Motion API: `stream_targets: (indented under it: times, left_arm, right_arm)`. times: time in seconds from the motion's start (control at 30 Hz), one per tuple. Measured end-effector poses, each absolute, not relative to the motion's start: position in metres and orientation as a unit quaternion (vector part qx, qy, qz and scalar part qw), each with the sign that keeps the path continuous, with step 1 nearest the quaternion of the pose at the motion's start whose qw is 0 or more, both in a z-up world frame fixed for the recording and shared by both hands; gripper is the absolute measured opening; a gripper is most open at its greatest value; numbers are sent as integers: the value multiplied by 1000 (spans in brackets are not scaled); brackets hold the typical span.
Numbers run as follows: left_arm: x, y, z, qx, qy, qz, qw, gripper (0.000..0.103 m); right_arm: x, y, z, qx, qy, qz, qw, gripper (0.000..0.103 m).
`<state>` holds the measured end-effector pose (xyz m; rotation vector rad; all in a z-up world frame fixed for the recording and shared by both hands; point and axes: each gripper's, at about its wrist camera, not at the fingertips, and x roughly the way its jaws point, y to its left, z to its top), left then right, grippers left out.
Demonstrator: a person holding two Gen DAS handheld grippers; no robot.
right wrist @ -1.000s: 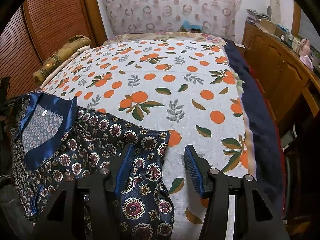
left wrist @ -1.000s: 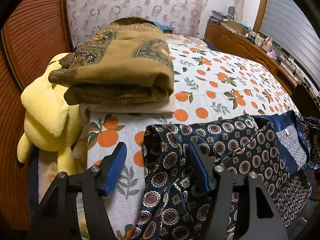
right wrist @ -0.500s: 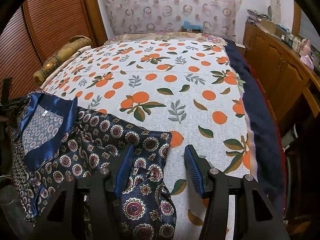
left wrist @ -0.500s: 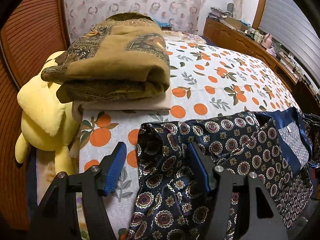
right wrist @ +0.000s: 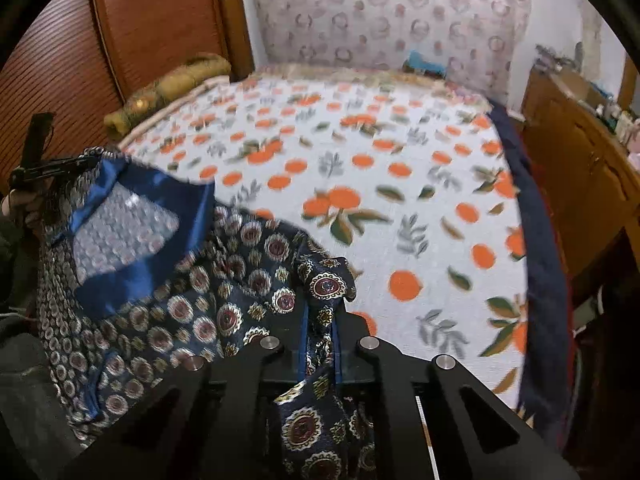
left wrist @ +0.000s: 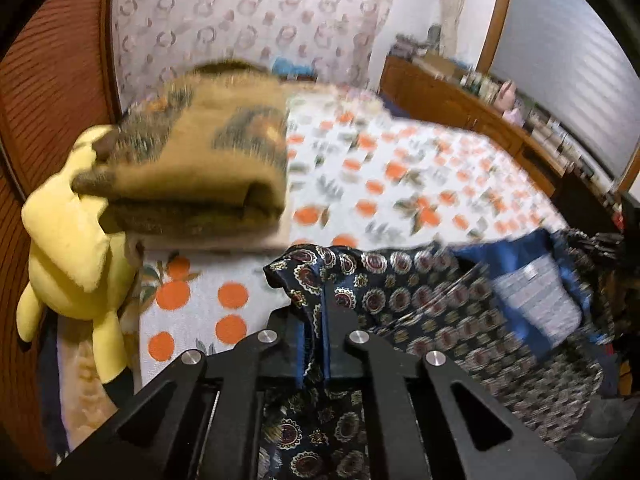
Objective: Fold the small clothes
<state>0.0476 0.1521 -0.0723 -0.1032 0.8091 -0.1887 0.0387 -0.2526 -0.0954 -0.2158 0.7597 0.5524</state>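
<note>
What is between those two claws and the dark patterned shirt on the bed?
Nothing visible. The left gripper and right gripper have each just closed on a corner of the patterned shirt, cloth pinched between the pads, over the orange-print bedspread.

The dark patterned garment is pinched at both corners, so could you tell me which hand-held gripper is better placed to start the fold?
Probably right: clear bedspread ahead of the garment.

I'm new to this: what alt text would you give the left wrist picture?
A black claw is clamped shut on a corner of a dark blue patterned garment lying on a bed with an orange-print bedsheet. Behind it sit a folded brown blanket and a yellow plush toy.
</note>
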Motion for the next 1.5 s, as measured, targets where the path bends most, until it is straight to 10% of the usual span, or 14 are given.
stream_targets:
  times: [0.47, 0.83, 0.93, 1.2, 1.5]
  left_arm:
    - [53, 142, 98, -42, 208, -83, 974, 6]
    - [177, 145, 61, -6, 265, -11, 964, 9]
    - [196, 147, 33, 7, 309, -1, 951, 20]
    - [177, 152, -2, -14, 334, -29, 942, 78]
    - [141, 125, -14, -10, 334, -50, 941, 80]
  right_arm:
    - [-5, -269, 79, -123, 152, 227, 954, 7]
    - [133, -206, 81, -148, 185, 150, 960, 14]
    - [169, -188, 54, -137, 232, 126, 955, 38]
    - [195, -178, 15, -135, 294, 137, 936, 47]
    - [194, -206, 12, -126, 314, 167, 926, 48]
